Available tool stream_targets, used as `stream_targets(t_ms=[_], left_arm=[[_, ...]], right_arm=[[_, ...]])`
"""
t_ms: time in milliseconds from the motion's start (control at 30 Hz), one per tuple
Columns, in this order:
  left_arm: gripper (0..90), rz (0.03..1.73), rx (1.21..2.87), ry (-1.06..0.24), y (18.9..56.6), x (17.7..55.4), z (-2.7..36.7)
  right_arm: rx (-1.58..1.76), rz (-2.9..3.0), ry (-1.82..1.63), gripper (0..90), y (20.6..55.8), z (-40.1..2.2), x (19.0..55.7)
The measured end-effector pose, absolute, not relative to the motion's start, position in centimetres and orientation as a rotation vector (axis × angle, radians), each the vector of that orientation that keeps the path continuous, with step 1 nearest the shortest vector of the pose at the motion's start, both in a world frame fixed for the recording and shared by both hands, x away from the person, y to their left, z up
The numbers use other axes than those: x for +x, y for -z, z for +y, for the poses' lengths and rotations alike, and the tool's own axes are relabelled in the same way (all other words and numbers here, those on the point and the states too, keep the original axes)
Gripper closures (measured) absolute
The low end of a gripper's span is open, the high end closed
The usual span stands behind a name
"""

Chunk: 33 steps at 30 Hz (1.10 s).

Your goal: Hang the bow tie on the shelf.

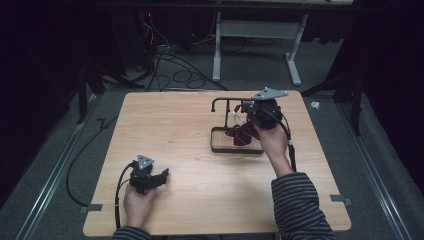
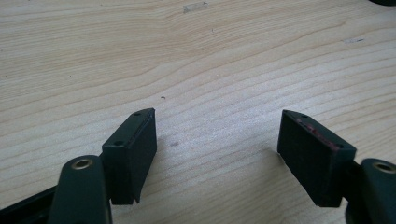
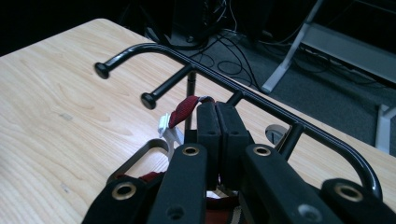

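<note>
A black metal rack (image 1: 227, 100) with short pegs stands on a loop base (image 1: 216, 142) at the table's back right. A dark red cloth item (image 1: 242, 134) with a white tag (image 3: 169, 128) hangs beside the rack over the base. My right gripper (image 1: 250, 112) is just below the top bar (image 3: 261, 100), and its jaws are shut on the cloth's red strap (image 3: 187, 106), which sticks out at the tips (image 3: 217, 109). My left gripper (image 1: 162, 176) rests low on the table at the front left. It is open (image 2: 217, 135), with bare wood between its jaws.
The wooden table (image 1: 185, 130) has wide bare room between the two grippers. Beyond its far edge, cables (image 1: 175, 70) lie on the grey floor and a white desk frame (image 1: 255, 45) stands there. Each gripper trails a black cable.
</note>
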<state>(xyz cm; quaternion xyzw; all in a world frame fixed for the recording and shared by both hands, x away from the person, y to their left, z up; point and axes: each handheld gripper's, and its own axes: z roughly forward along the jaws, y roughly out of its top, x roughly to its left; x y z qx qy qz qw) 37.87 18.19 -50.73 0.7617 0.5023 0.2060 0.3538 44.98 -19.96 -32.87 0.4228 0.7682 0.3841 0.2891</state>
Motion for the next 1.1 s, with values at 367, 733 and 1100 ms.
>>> stream_targets(t_ms=[367, 733, 1100], left_arm=[[28.9, 1.298, 1.972, -0.533, 50.7, 37.9, 18.2], [30.0, 1.3, 1.972, -0.541, 50.7, 37.9, 18.1], [30.4, 1.305, 1.971, -0.549, 50.8, 38.0, 18.1]], right_arm=[[1.184, 2.039, -1.009, 90.0, 33.6, -20.5, 46.1], [1.202, 2.052, -1.03, 88.4, 33.7, -20.9, 46.2], [1.184, 2.082, -1.077, 87.2, 33.2, -21.7, 45.6]])
